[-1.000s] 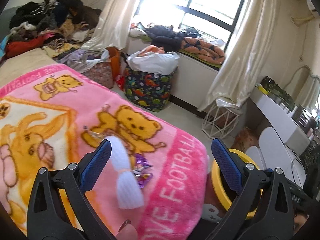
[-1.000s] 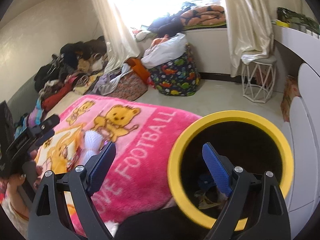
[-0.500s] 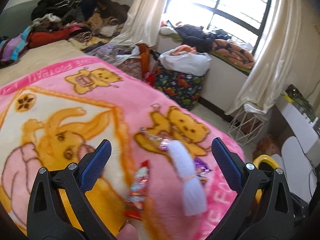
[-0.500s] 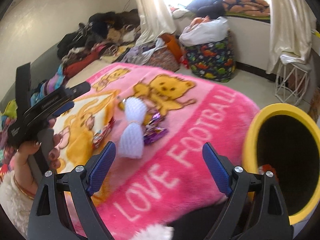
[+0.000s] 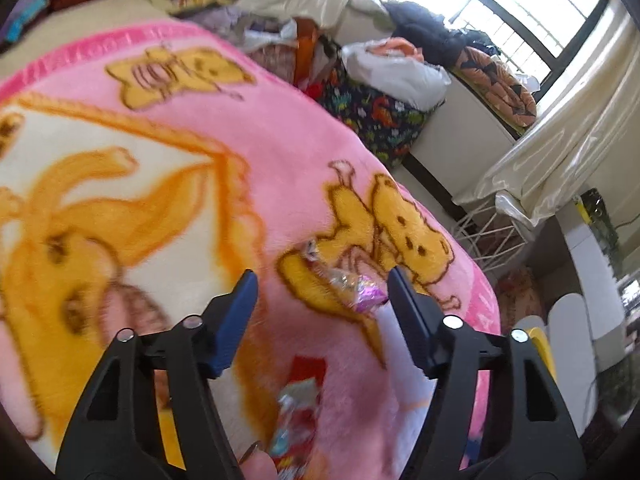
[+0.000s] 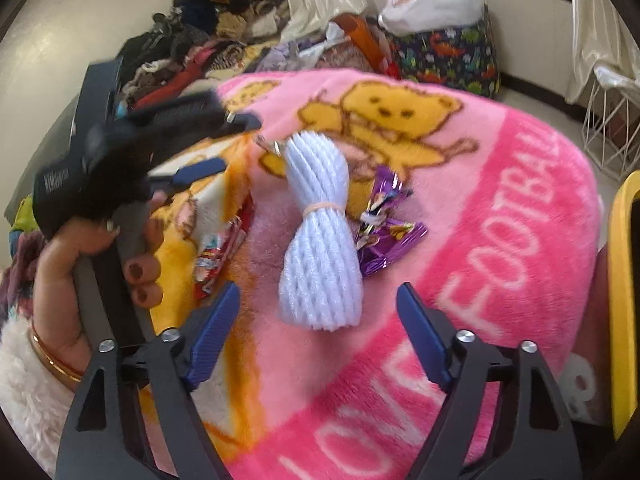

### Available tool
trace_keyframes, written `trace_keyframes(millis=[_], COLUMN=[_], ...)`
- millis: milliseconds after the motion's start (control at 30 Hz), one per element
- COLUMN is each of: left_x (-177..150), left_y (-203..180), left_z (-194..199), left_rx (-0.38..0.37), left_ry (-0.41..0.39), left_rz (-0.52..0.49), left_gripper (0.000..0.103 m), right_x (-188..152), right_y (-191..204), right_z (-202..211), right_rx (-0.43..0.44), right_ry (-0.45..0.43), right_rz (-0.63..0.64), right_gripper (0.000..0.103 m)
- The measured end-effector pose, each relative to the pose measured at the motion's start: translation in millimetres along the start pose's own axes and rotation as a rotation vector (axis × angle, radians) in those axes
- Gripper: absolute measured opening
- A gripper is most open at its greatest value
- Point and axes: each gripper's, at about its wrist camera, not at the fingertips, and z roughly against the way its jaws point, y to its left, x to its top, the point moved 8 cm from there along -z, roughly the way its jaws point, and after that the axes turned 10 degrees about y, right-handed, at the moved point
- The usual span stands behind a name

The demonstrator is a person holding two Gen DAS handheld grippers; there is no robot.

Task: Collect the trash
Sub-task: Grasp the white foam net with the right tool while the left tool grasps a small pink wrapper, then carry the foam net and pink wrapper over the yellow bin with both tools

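On the pink teddy-bear blanket [image 6: 480, 208] lie a white yarn bundle [image 6: 320, 232], purple foil wrappers [image 6: 384, 236], a red snack wrapper [image 6: 218, 252] and a silver wrapper [image 6: 272, 146]. My right gripper [image 6: 318, 296] hovers over the bundle's near end. Its jaws are closing and press on nothing. My left gripper [image 5: 322, 300] points down at the blanket with its jaws closing. The shiny wrapper [image 5: 352, 284] and the red wrapper [image 5: 300, 400] show in its gap, untouched. A hand holds the left gripper [image 6: 228, 146] at the left of the right wrist view.
The yellow-rimmed bin [image 6: 622, 280] stands off the blanket's right edge, and its rim [image 5: 540, 344] also shows in the left wrist view. A dinosaur-print hamper [image 6: 452, 56], a white wire stool [image 6: 608, 128] and piled clothes [image 6: 208, 32] lie beyond the bed.
Both grippers have dropped toward the blanket and swung left, away from the bin. Their jaws have narrowed. The wrappers and yarn now sit close in front of the fingers.
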Motion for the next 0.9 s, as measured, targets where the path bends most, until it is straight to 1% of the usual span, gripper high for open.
trace_keyframes(millis=[33,67,100,133,200,233,267,300,367,400,633,900], left_x=[1.7,2.2,3.6,4.7,6.7,7.1,7.0,7.0,5.7,4.5,-6.5,-11.6], left_y=[-0.3,-0.9,-0.7,-0.1,-0.5,-0.2,0.3,1.4,1.9,1.6,-6.0,-22.1], left_z=[-7.9,-14.4,-22.2,-28.6,-38.3,-41.5,-44.8,-46.5,-45.7,-43.9,-14.6,25.8], left_rx=[-0.008,-0.010,-0.006,0.005,0.011,0.014,0.021,0.029,0.024,0.024,0.008,0.019], left_ry=[0.025,0.047,0.070,0.085,0.100,0.107,0.112,0.114,0.109,0.104,0.034,-0.068], left_rz=[0.020,0.033,0.048,0.059,0.074,0.078,0.083,0.089,0.099,0.100,0.068,0.021], left_gripper=[0.052,0.050,0.049,0.045,0.041,0.035,0.026,0.021,0.006,0.004,0.002,0.002], right_x=[-0.7,-2.4,-4.1,-5.7,-8.4,-10.2,-11.8,-13.4,-17.7,-19.3,-23.4,-32.7], right_y=[-0.2,-0.7,-1.6,-1.9,-1.9,-1.3,-0.5,0.4,0.5,0.7,4.7,8.9], right_z=[-4.8,-12.0,-16.3,-19.0,-16.4,-12.6,-9.5,-7.7,-0.8,1.8,23.0,59.5], right_rx=[0.004,0.009,0.013,0.019,0.039,0.041,0.045,0.048,0.049,0.052,0.057,0.046], right_ry=[0.013,0.040,0.059,0.071,0.067,0.060,0.055,0.051,0.044,0.040,0.005,-0.061], right_rz=[-0.006,-0.011,-0.013,-0.017,-0.014,0.001,0.012,0.019,0.032,0.035,0.080,0.132], right_gripper=[0.070,0.058,0.043,0.036,0.029,0.028,0.028,0.028,0.028,0.028,0.027,0.027])
